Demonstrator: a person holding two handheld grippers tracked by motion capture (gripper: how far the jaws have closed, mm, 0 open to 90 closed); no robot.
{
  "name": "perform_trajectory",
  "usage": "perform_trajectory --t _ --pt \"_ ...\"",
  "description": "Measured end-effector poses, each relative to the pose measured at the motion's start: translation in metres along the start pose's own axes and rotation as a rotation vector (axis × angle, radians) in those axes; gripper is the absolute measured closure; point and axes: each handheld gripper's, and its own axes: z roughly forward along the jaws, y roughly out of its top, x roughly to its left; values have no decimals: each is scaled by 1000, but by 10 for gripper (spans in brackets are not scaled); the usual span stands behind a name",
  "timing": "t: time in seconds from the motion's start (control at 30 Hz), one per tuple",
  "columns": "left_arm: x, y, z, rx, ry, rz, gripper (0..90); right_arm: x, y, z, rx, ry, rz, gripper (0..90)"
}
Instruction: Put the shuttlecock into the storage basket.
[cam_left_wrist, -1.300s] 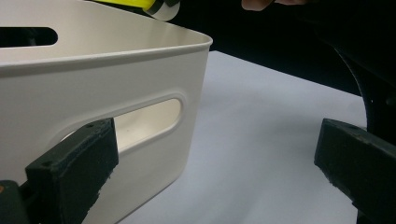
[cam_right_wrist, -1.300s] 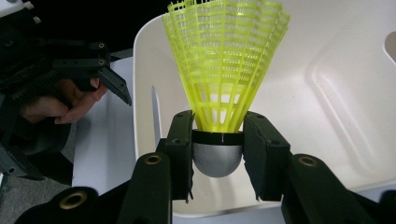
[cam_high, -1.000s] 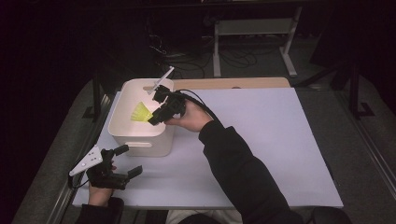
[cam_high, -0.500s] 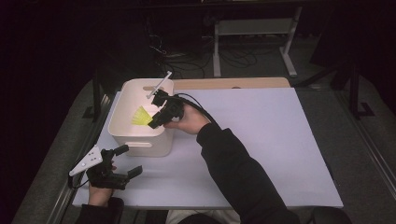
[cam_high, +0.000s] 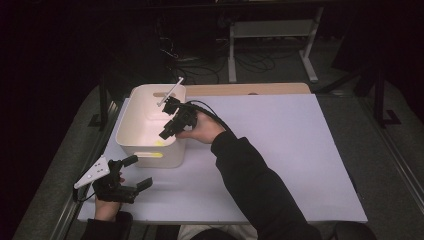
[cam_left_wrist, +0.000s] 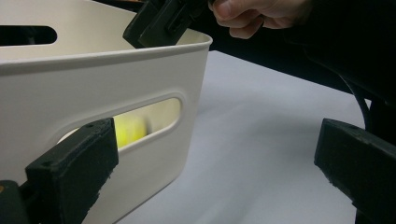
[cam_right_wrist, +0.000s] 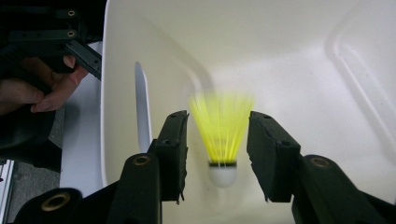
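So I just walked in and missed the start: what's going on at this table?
A person works two hand-held grippers at a white bin. The right gripper is over the bin; its jaws have just been opening, and a yellow shuttlecock sits blurred between them, seemingly dropping in. The left gripper waits open beside the bin's front wall, holding nothing.

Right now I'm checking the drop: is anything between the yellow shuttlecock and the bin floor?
Nothing visible. The shuttlecock hangs blurred between the right gripper's just-opened jaws, with only bare white bin floor below it.
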Motion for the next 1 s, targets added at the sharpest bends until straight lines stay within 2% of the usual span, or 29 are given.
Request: perform_trajectory --t 0.1,0.2,0.3,0.33,0.43,0.7,0.77,0.87,1.0 --pt "0 0 0 0 0 0 0 0 0 -2 -5 -1 4 529" --pt "0 0 0 1 1 0 0 -1 0 -6 -11 2 5 449" --pt "0 0 0 0 0 -1 0 -1 0 -8 -17 -4 2 417" --pt "0 0 0 1 1 -1 0 0 0 -9 -22 -10 3 371" --pt "0 0 0 1 1 -1 0 0 0 -11 -23 -15 2 334" --pt "0 0 0 1 0 -1 0 2 0 -18 -30 -46 -5 143" --pt "0 0 0 0 0 -2 0 2 0 -19 -31 -53 -3 122" --pt "0 0 0 1 0 0 0 3 -1 -22 -34 -53 0 27" --pt "0 0 0 0 -2 -1 0 5 -3 -28 -39 -67 -5 6"
